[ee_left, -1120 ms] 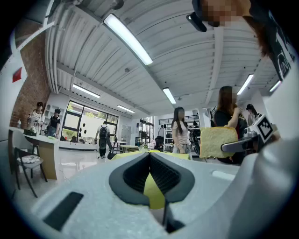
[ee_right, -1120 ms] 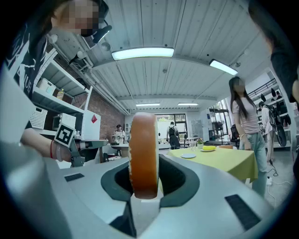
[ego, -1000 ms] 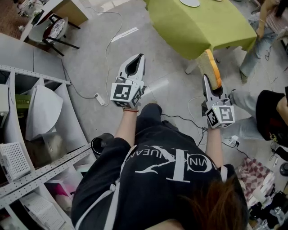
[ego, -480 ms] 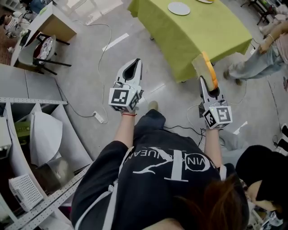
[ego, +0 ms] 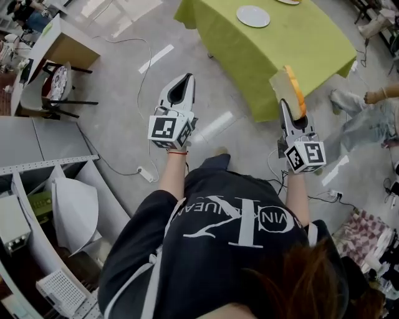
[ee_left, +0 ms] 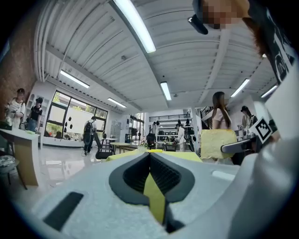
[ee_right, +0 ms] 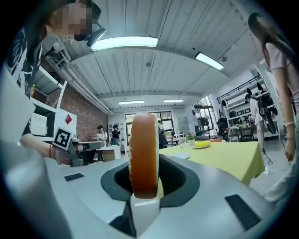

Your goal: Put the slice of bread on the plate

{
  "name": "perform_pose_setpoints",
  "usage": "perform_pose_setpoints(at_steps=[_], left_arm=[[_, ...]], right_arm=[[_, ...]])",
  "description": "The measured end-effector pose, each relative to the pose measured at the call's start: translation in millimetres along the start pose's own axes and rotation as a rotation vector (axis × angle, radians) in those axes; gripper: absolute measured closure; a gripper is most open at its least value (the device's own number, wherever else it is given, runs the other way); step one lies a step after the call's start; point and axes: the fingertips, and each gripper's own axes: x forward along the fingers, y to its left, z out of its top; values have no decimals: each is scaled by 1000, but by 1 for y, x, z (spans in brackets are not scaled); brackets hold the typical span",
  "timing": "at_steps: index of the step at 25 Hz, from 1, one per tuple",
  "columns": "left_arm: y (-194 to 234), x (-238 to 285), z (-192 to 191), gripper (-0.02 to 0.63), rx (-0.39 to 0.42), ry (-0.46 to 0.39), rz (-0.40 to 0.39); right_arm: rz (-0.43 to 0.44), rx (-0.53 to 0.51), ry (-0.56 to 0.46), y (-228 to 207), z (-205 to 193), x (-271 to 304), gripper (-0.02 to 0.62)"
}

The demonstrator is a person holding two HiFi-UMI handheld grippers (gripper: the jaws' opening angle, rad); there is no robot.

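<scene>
My right gripper (ego: 285,107) is shut on a slice of bread (ego: 288,91), held upright on its edge with the brown crust showing. In the right gripper view the bread (ee_right: 143,154) stands between the pads and hides the fingertips. A white plate (ego: 253,16) lies on the green table (ego: 293,43) ahead, well beyond the bread; the same plate (ee_right: 180,156) shows small past the slice. My left gripper (ego: 187,78) is level over the floor to the left, shut with nothing in it. In the left gripper view the bread (ee_left: 217,144) appears off to the right.
A second plate (ego: 288,1) sits at the table's far edge. A chair (ego: 59,78) and a wooden desk (ego: 68,40) stand at the left, grey shelving (ego: 56,187) at lower left. A cable with a power strip (ego: 144,173) lies on the floor. A person (ego: 368,115) is at the right.
Both grippers have travelled forward toward the green table, which now lies closer, with the plate in view. The bread stays gripped in the right gripper.
</scene>
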Motion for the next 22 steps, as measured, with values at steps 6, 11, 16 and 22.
perform_pose_setpoints(at_steps=[6,11,16,22], left_arm=[[29,27,-5,600,-5,12,-27],[38,38,-7,600,-16,24,-28],[44,57,-18,600,-28,49,-36],[46,100,-24,600,-21,65,-76]], right_arm=[[-38,22,-3,-5,-3,35,495],[-26,18,18,-7,-2,54,495],[-48,44,19,-26,-2,65,495],[-59,62,31,-51,-8,90,495]])
